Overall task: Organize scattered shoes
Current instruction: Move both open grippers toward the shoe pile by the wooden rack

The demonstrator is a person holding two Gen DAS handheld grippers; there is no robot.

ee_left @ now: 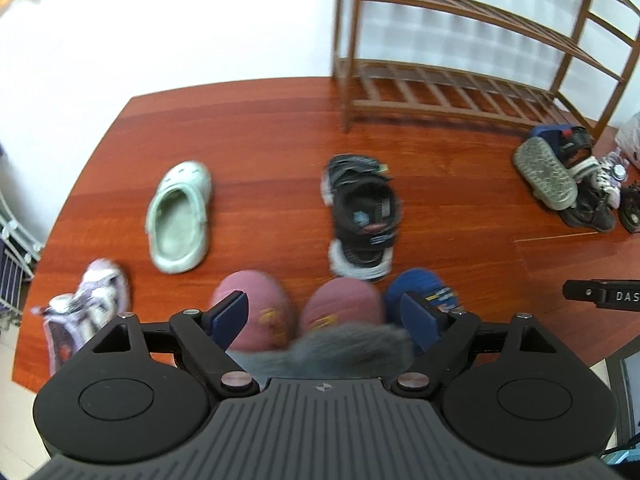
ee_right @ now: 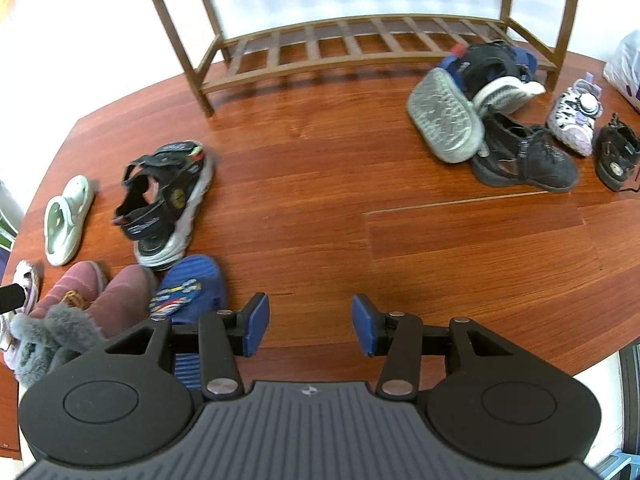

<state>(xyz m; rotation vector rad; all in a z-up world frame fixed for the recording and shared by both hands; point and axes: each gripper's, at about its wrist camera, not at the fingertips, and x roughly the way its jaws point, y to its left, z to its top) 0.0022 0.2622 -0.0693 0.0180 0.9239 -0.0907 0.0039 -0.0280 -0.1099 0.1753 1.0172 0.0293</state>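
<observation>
The left gripper (ee_left: pixel 326 312) is gaping wide over the pink fur-lined slippers (ee_left: pixel 296 320) at lower centre, soft and light, best pinched at the cuff; the right gripper (ee_right: pixel 310 322) is hanging open, empty.

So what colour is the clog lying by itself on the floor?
Pale mint green clog, clearest in the left wrist view.

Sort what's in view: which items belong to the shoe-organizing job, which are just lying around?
Job items:
wooden shoe rack
green clog
black sandal
pink fur-lined boots
blue slipper
lavender sneaker
shoe pile by the rack

Lying about:
plastic bag
white metal frame
</observation>
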